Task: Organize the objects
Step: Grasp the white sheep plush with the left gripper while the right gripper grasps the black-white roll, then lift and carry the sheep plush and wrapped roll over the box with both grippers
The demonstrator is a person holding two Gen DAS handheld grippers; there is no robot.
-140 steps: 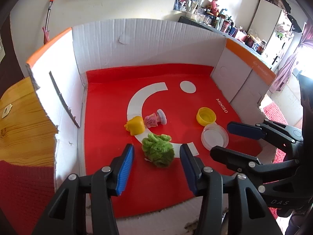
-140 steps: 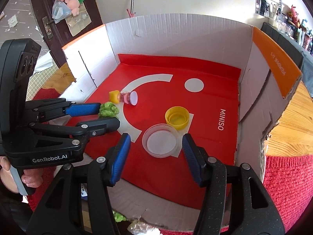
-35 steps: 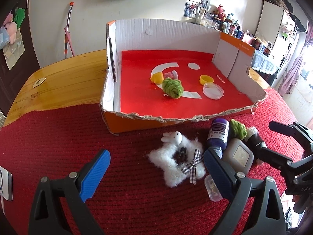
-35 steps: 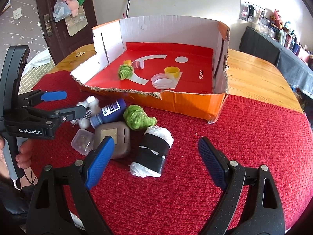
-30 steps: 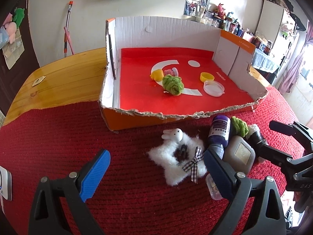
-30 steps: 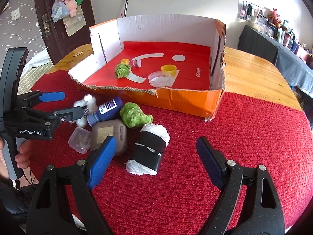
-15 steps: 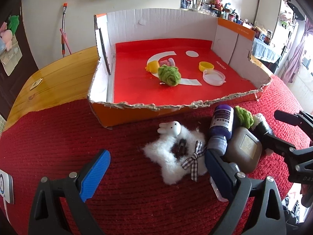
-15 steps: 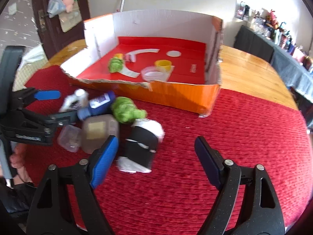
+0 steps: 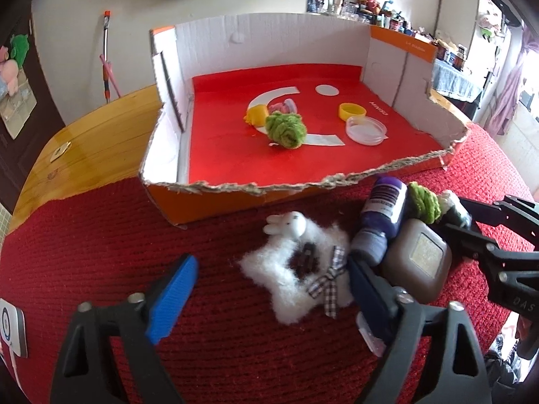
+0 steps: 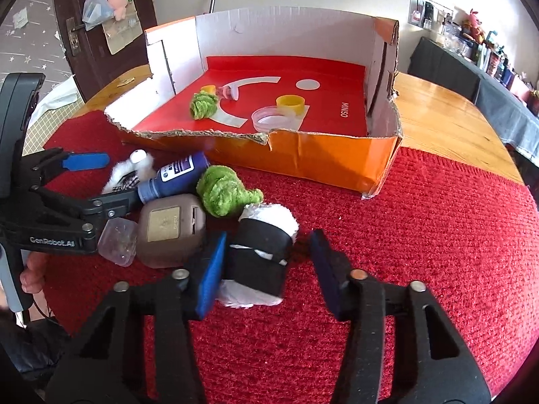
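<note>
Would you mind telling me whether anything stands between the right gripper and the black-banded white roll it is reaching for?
Nothing visible does. The right gripper has its jaws closing around the black-banded white roll, which lies between them on the red mat. The brown box sits just outside the blue finger.

A white roll wrapped in black bands (image 10: 261, 256) lay tilted on the red mat, at six o'clock of the pile. A green fuzzy bundle (image 10: 225, 193) sat at its twelve o'clock, touching a dark-blue bottle (image 10: 173, 176) lying on its side. A brown square case (image 10: 170, 229) lay flat at nine o'clock, a white fluffy bunny toy (image 9: 303, 266) beyond.
</note>
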